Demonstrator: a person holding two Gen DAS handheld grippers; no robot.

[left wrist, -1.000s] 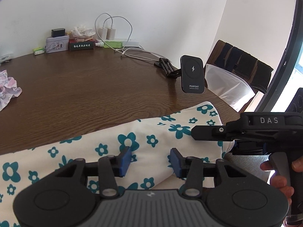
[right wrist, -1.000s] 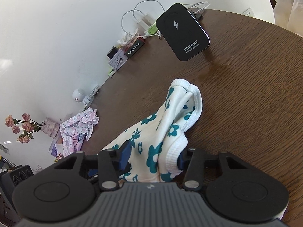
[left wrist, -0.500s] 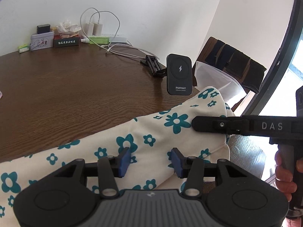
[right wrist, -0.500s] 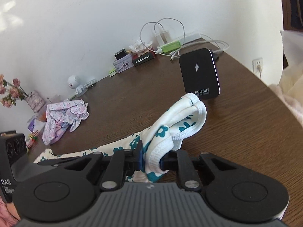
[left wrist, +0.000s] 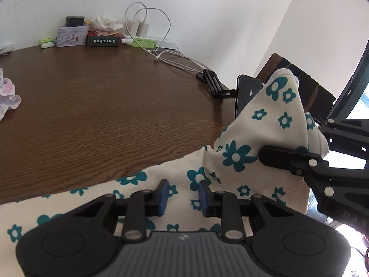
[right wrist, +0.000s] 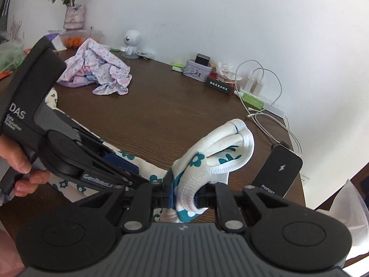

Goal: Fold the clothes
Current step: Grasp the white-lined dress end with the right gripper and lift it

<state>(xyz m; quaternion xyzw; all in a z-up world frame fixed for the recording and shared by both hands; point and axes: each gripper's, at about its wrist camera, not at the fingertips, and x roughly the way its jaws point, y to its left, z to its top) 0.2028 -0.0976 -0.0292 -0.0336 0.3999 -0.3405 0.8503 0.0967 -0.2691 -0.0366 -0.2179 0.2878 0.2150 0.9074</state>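
Note:
A cream garment with teal flowers [left wrist: 235, 154] lies along the near edge of the brown table [left wrist: 103, 106]. My right gripper [right wrist: 184, 198] is shut on its bunched white ribbed hem [right wrist: 221, 152] and holds that end raised off the table. In the left wrist view a black finger [left wrist: 279, 157] of that gripper presses into the lifted cloth. My left gripper [left wrist: 183, 196] hovers low over the flat part of the garment. Its jaws are closing, with cloth showing in the gap between the blue pads [left wrist: 164, 195] and no pinch visible.
A black wireless charger on a stand [left wrist: 246, 94] sits just behind the lifted cloth. A pink floral garment pile [right wrist: 99, 69] lies at the far left. Boxes, chargers and cables [left wrist: 103, 39] line the wall. A chair draped with dark clothes [left wrist: 306, 87] stands beyond the table's right edge.
The right gripper closed on the hem, rolled upright and lifted that end off the table. The left gripper's pads have come closer together over the cloth.

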